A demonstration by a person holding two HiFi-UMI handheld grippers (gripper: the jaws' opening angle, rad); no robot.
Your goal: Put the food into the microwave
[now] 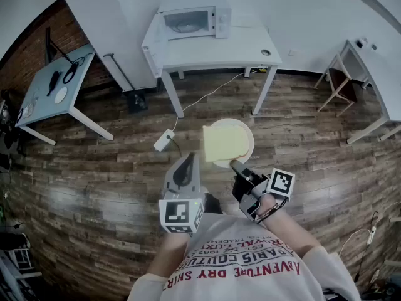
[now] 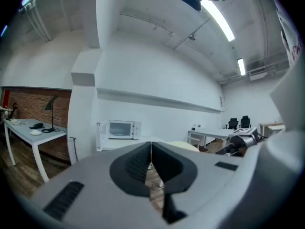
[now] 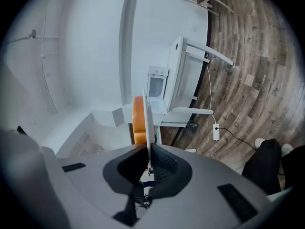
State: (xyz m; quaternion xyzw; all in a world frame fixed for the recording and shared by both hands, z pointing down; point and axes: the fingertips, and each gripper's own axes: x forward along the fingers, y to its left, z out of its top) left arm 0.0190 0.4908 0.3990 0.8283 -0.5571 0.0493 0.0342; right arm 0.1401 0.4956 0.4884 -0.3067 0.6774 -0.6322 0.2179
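A white plate (image 1: 243, 132) carries a pale yellow slice of bread (image 1: 222, 142). My right gripper (image 1: 235, 165) is shut on the plate's near rim and holds it out over the wooden floor. In the right gripper view the plate (image 3: 147, 113) shows edge-on between the jaws of the right gripper (image 3: 148, 159), with the food (image 3: 137, 120) orange on its left side. My left gripper (image 1: 188, 160) is shut and holds nothing, just left of the plate; its jaws (image 2: 151, 160) meet. The white microwave (image 1: 194, 21) stands on a white table (image 1: 213, 56) ahead, its door (image 2: 99, 135) swung open to the left.
A power strip (image 1: 164, 141) and its cable lie on the floor between me and the table. A pale blue desk (image 1: 44, 99) with a lamp stands at the left. At the right are a wooden stool (image 1: 338, 83) and another white table (image 1: 376, 80).
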